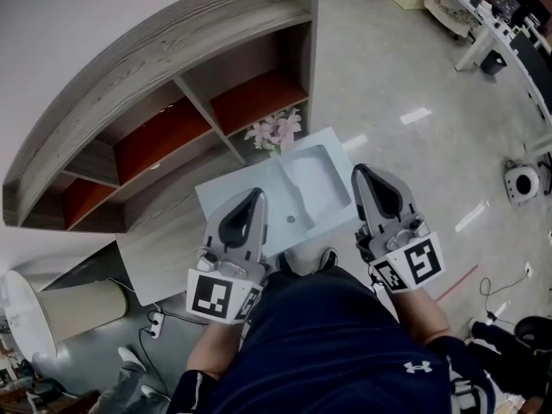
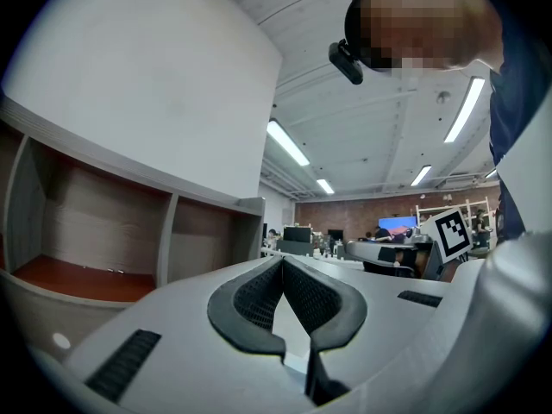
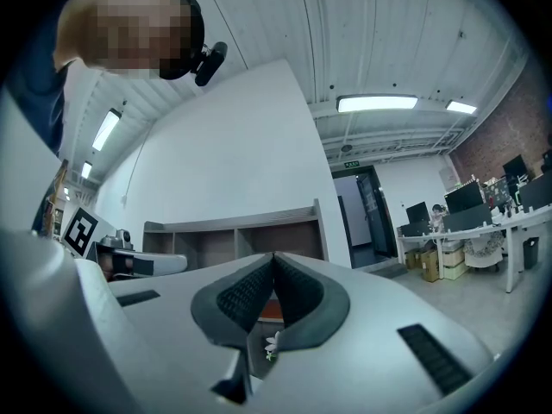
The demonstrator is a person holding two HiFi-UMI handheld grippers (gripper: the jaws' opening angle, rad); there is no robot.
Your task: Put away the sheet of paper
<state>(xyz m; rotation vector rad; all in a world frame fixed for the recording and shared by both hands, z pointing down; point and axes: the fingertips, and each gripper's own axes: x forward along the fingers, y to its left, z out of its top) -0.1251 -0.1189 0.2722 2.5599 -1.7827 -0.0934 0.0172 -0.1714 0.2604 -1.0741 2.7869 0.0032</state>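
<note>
In the head view a pale sheet of paper (image 1: 315,181) lies flat on the right part of a light blue tabletop (image 1: 233,198). My left gripper (image 1: 256,195) hovers over the table's near left part, jaws shut and empty. My right gripper (image 1: 357,172) hangs just off the sheet's right edge, also shut with nothing in it. Both point away from me toward the shelf. In the left gripper view the jaws (image 2: 282,261) meet at the tip. The right gripper view shows its jaws (image 3: 274,257) closed the same way.
A curved wooden shelf unit (image 1: 155,102) with red-brown compartments stands behind the table. Pink-white flowers (image 1: 276,130) sit at the table's far edge. A cream cylinder (image 1: 82,309) and a power strip (image 1: 155,322) lie on the floor at the left. Desks (image 3: 470,231) stand further right.
</note>
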